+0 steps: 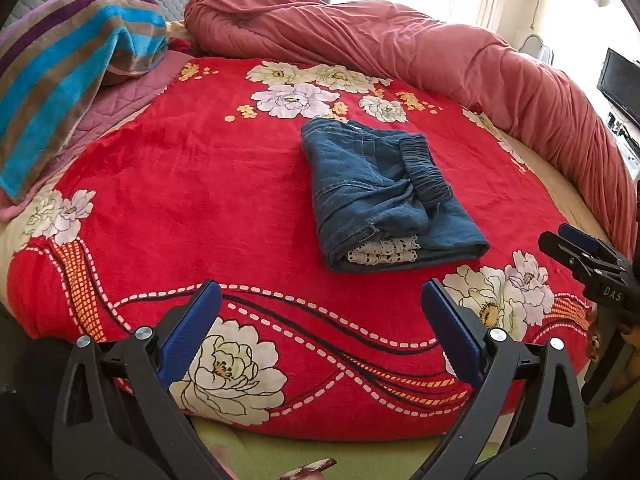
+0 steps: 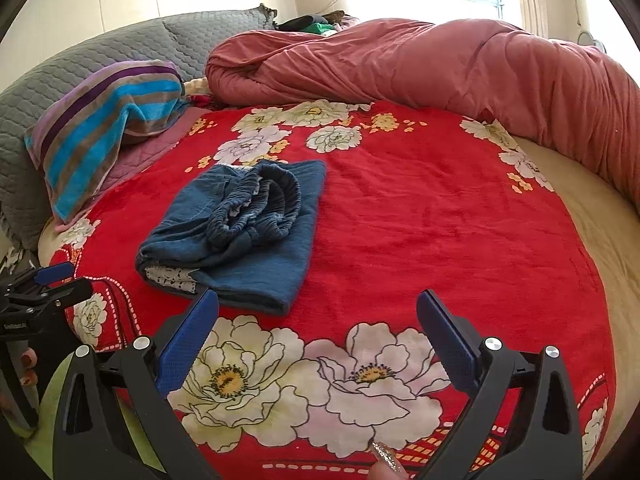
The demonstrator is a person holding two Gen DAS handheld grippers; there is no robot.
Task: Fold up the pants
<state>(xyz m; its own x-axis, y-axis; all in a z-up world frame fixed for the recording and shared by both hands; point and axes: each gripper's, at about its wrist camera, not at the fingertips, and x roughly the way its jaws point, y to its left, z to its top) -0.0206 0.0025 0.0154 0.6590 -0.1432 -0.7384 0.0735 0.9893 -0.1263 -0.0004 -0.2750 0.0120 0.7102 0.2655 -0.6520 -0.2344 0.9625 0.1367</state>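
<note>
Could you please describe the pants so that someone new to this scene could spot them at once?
Start from the big red floral blanket covering the bed. The pants lie folded near its middle, clear of both open grippers. They are the only blue denim bundle there, with a gathered elastic waistband on top.

1. Right gripper [image 1: 576, 256]: cut off by the left view's right edge; jaw gap not discernible.
2. Left gripper [image 2: 44, 284]: cut off by the right view's left edge.
3. White lace [image 1: 382, 251]: mostly hidden inside the folded pants [image 1: 384, 196].
</note>
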